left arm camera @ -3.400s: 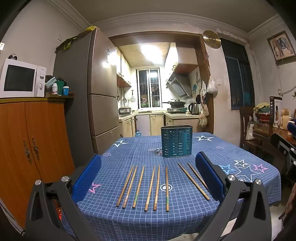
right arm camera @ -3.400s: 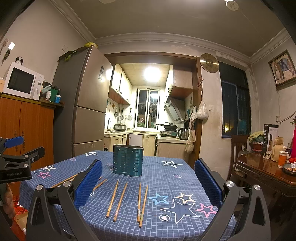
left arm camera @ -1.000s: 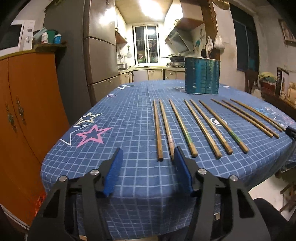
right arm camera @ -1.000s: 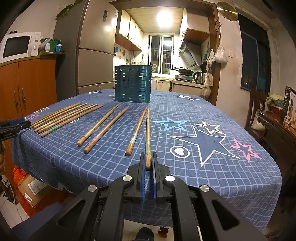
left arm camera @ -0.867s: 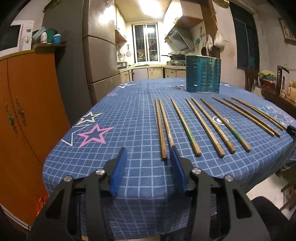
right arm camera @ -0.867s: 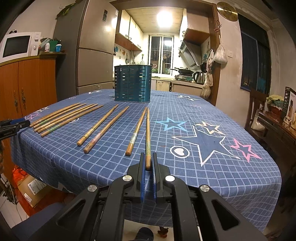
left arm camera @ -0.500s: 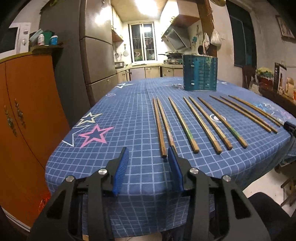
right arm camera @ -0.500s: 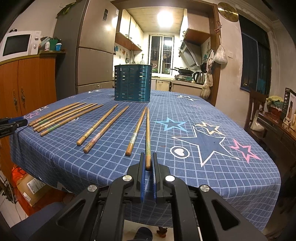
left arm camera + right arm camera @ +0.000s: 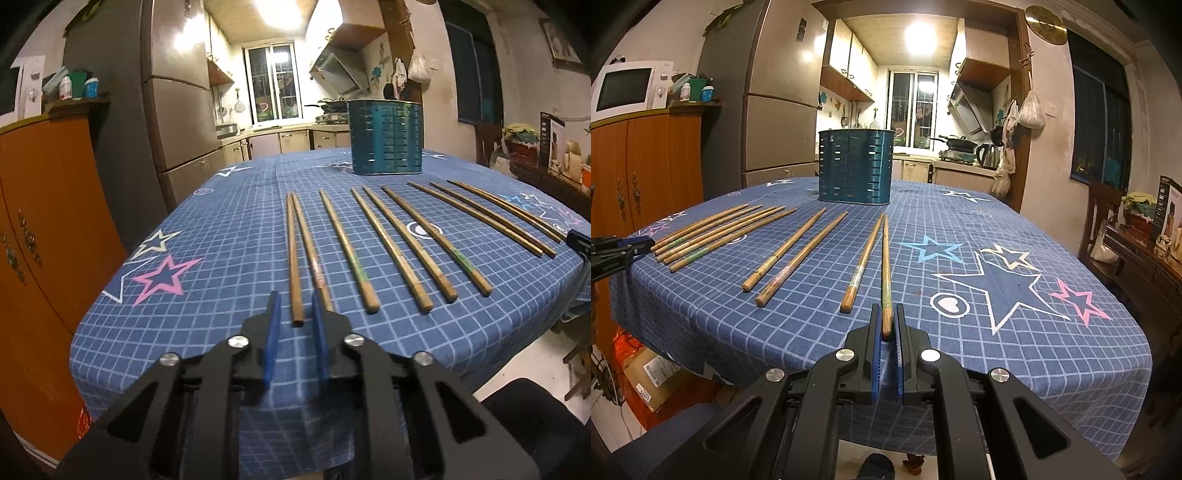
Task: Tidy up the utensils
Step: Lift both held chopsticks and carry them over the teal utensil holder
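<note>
Tilting the left tongs [image 9: 294, 295] downward over the near edge of the blue checked, star-printed cloth-covered bench [image 9: 221, 240]. Having just been closing the jaws around the near end of the leftmost brown wooden chopstick [image 9: 293, 258], with a thin gap showing on either side of it and no pressing yet. Holding the right tongs [image 9: 886, 308] at a similar downward tilt over the same near edge, well apart from the left pair. Pinching the near end of the rightmost brown wooden chopstick [image 9: 885, 258] between blue pads drawn almost together.

Working right at the drop of the cloth. Finding bare cloth to the left of the row, out to the rounded corner, and a wide starred stretch to the right of the pinched stick. Crowding the bench's left side with the tall orange wooden cabinet [image 9: 44, 221], and its right side with a dark wooden side table [image 9: 1145, 254].

Lying flat, both sticks and the other wooden chopsticks [image 9: 402, 254] between them, thick ends toward the near edge. Running lengthwise away across the bench, thin tips converging toward the teal slotted metal utensil holder [image 9: 386, 142]. Standing upright past those tips at the far middle, touching none.
</note>
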